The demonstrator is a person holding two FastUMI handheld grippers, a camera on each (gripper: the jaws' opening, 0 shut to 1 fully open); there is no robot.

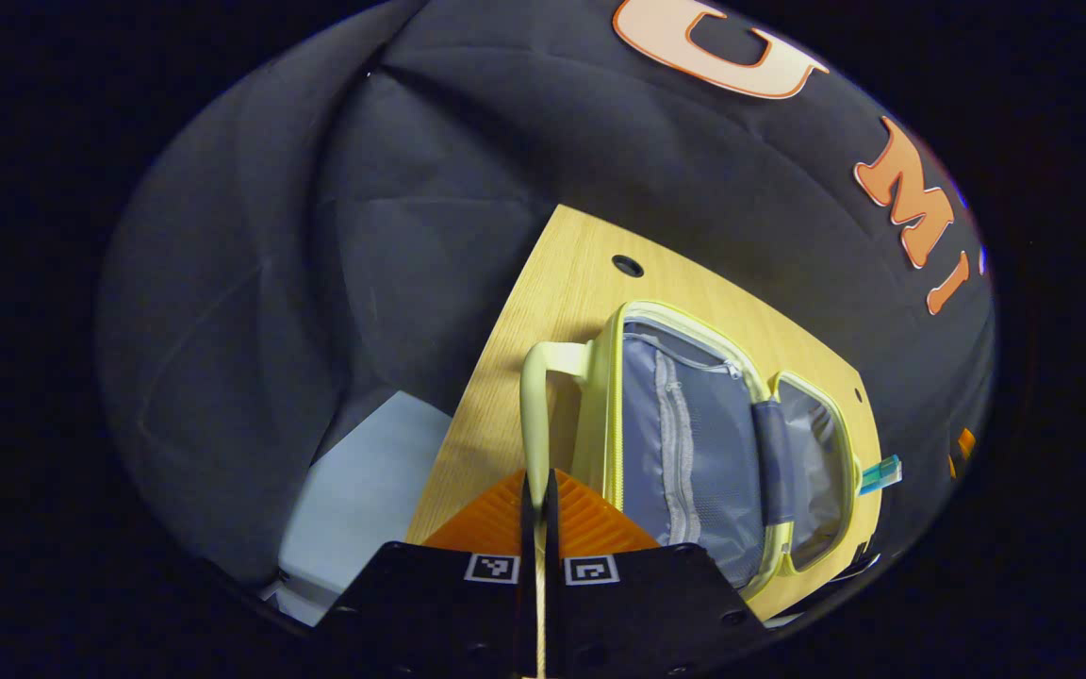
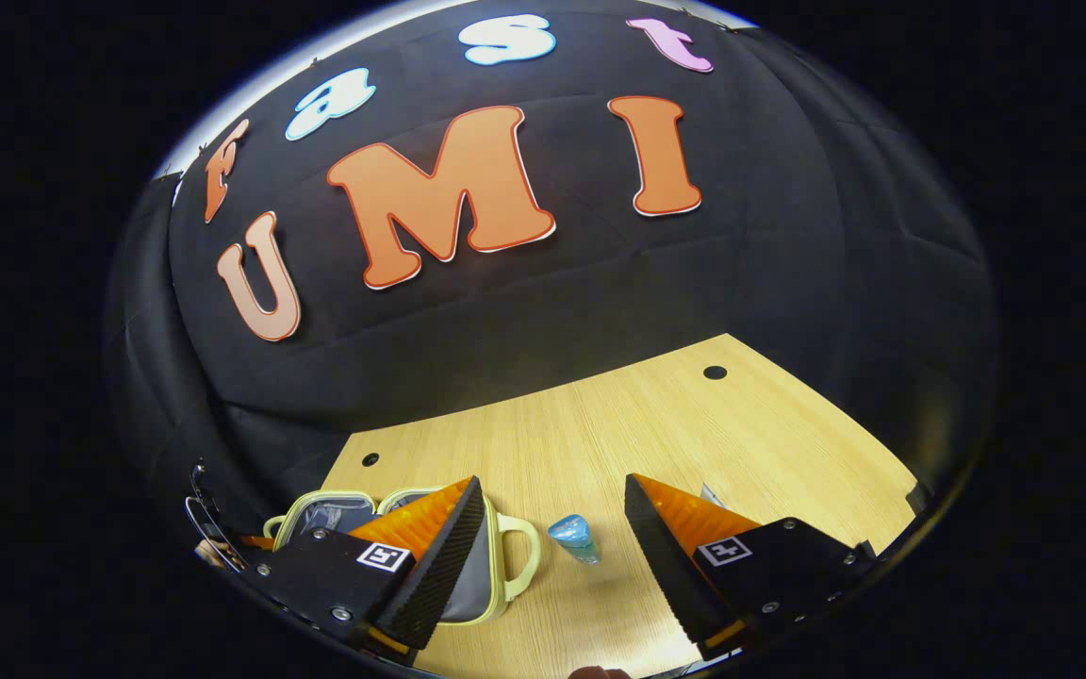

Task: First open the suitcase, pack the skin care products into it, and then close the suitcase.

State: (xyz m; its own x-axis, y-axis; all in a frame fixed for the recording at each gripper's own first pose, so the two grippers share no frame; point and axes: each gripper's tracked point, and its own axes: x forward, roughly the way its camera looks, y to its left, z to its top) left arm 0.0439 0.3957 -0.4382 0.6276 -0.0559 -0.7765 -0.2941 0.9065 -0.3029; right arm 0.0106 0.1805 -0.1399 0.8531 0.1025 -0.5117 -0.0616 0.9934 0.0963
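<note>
In the left gripper view we hold our left gripper [image 1: 538,514] with its two orange fingers [image 1: 491,519] drawn together, both pressing on the pale yellow handle [image 1: 535,415] that runs between them, the tips pointing away and slightly downward. In the right gripper view our right gripper [image 2: 552,528] has its fingers [image 2: 444,552] spread wide apart with nothing between the ridged pads, angled down over the table

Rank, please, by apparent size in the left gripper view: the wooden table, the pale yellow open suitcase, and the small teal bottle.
1. Wooden table
2. Pale yellow open suitcase, lying on it
3. Small teal bottle, partly hidden behind the suitcase, so its full size is unsure
</note>
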